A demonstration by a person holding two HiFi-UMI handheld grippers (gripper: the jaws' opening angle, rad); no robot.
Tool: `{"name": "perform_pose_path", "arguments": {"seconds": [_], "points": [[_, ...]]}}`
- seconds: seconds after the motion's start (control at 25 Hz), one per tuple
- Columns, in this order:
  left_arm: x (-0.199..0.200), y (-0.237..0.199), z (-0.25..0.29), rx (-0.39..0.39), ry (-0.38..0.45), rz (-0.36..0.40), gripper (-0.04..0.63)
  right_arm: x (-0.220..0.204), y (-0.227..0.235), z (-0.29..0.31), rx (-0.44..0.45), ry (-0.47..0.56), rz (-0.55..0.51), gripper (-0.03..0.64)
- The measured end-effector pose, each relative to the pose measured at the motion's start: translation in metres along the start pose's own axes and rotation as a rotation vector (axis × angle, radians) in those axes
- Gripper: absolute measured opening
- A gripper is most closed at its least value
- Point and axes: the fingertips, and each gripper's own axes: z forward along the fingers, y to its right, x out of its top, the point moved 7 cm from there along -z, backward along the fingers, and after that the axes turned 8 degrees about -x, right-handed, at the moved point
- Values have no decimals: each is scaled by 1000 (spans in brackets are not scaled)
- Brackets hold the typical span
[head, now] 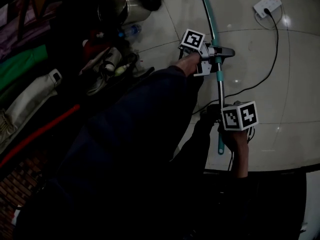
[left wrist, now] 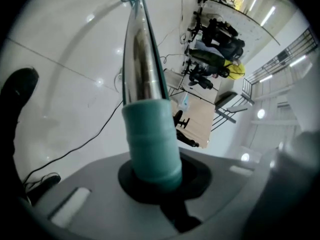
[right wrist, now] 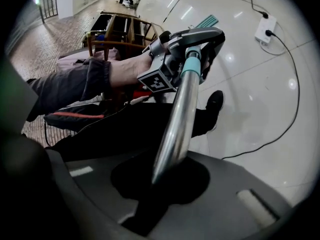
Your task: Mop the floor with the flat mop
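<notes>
Over glossy tile floor [head: 300,84], left gripper [head: 215,58] and right gripper [head: 221,126] both clamp the mop handle [head: 219,86] (long steady strokes, mind that cable [head: 277,44]).

No legible text, labels, brands or numbers; marker cubes [head: 240,116] show patterns only.

Open white floor [head: 295,64] lies ahead and to the right, with room to pass. A power strip [head: 267,5] sits on it ahead at the right. Its black cable [head: 276,44] loops back across the tiles and crosses under the mop handle [head: 219,86] between the left gripper [head: 218,54] and the right gripper [head: 221,126], both clamped on that handle. The left side is blocked: a metal pot [head: 131,6], a plastic bottle [head: 130,30], shoes [head: 105,66], a pale bag [head: 35,91] and a red hose [head: 45,129] crowd the floor beside the person's leg [head: 130,134]. Far ahead stands a wooden desk [left wrist: 200,116].
</notes>
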Motion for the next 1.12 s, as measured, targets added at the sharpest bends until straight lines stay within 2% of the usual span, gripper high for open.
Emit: {"name": "perform_pose_path", "arguments": {"seconds": [0.36,0.48,0.6,0.84,0.96,1.12], "points": [[111,36,-13,-21,41,57,18,115,9,-1,-5,36,-49,48],[134,45,-17,-27,44,85,20,138,7,0,-9,46,-64,48],[142,50,-20,-15,49,107,21,145,4,1,6,57,-66,49],[114,49,-15,3,37,122,21,115,4,-3,-14,55,-91,51],[77,41,-8,7,39,128,21,75,6,-5,-26,43,-104,51],[8,24,2,14,32,127,20,1,5,-8,-40,27,-122,54]]}}
